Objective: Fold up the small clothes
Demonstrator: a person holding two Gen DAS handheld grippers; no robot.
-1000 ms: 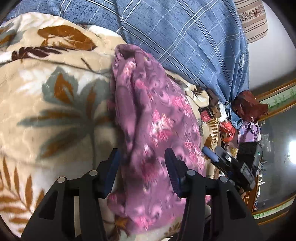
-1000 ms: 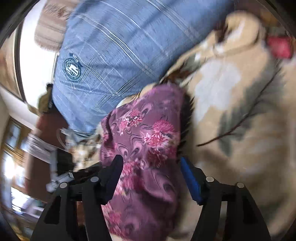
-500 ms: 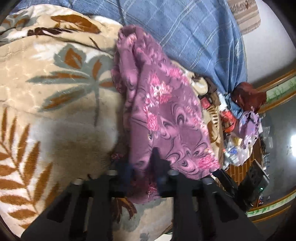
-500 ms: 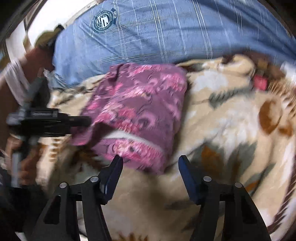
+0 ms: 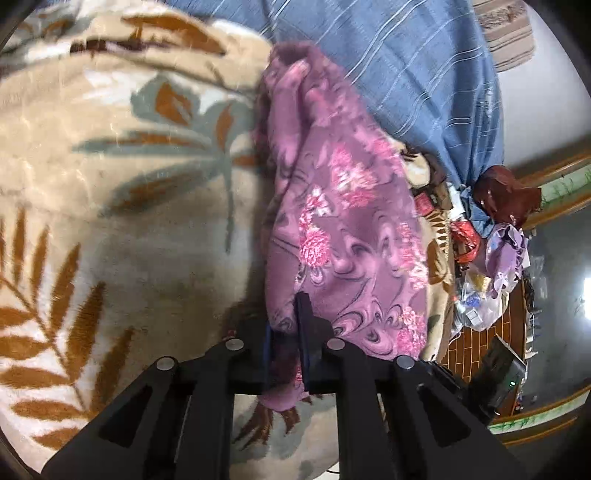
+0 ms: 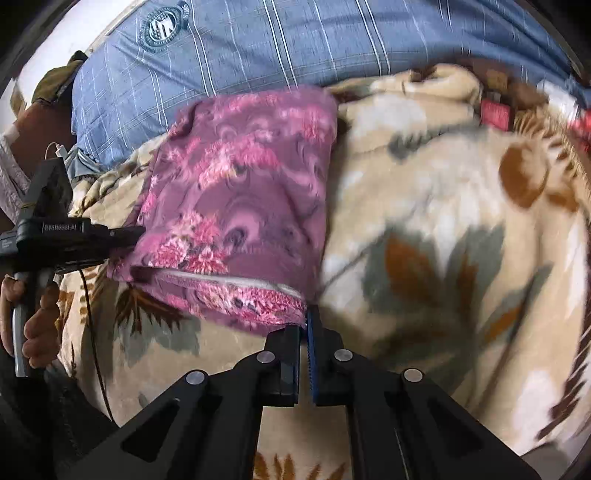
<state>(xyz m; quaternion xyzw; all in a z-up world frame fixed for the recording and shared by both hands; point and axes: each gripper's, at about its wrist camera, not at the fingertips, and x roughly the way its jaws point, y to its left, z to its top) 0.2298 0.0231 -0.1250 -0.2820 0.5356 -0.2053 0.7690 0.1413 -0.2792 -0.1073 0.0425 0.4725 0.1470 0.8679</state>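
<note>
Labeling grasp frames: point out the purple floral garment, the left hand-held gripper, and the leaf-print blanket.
purple floral garment (image 6: pixel 251 192), right wrist view, middle of its top face
left hand-held gripper (image 5: pixel 286 332), left wrist view, between fingertips pinching the garment
leaf-print blanket (image 6: pixel 443 229), right wrist view, bare patch

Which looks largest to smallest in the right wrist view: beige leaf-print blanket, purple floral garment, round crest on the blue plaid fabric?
1. Beige leaf-print blanket
2. Purple floral garment
3. Round crest, clearly smallest
</note>
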